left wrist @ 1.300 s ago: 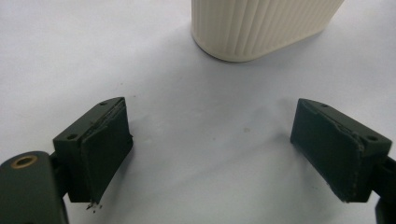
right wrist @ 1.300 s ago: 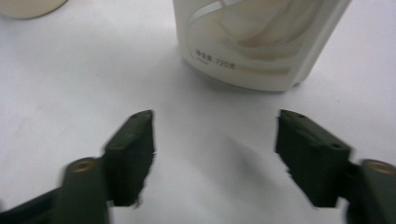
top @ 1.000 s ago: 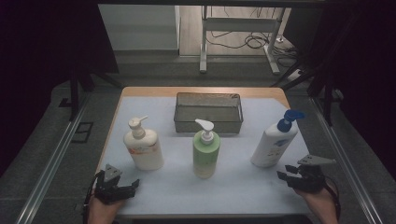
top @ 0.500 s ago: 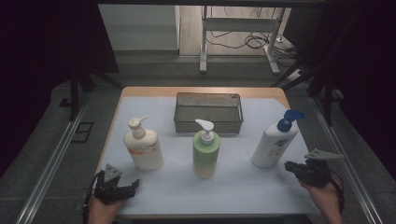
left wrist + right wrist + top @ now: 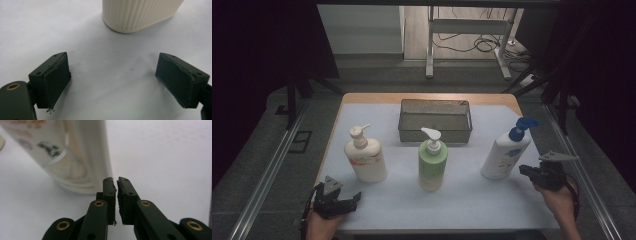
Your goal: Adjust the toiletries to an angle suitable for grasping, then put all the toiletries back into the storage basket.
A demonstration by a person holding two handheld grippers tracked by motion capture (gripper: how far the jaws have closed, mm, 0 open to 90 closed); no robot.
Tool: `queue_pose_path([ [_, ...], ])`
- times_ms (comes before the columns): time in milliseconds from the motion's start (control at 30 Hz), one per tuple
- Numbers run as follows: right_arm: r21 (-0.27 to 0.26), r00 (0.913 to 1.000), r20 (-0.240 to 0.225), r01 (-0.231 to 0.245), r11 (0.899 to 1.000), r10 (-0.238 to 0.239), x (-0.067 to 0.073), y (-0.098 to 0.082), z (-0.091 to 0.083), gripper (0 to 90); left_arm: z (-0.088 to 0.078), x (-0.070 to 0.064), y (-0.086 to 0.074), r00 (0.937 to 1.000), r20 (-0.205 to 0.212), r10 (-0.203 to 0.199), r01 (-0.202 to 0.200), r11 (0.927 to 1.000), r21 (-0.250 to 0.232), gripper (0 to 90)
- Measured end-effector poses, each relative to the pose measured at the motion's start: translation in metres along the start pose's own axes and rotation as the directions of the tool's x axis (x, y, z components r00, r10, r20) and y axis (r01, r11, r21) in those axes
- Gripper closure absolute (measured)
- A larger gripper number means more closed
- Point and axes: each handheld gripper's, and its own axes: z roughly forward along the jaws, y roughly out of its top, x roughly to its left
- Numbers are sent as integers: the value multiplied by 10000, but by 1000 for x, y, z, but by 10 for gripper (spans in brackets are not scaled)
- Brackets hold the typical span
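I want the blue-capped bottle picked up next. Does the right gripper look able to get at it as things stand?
Probably yes, after opening. The right gripper sits just beside the blue-capped white bottle with only bare table mat between them, but its jaws have just been closing on nothing and stand shut, so they would have to open first.

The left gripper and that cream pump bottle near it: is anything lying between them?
No. In the left gripper view, bare white table runs from the left gripper, jaws wide apart, to the cream bottle.
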Motion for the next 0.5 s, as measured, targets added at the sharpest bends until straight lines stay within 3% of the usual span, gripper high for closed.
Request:
queue_pose_path([
  [500, 146, 9993, 358, -90, 9999, 85, -16, 18, 14, 803, 0, 0, 0, 10000, 12, 16, -16, 10000, 7, 117],
])
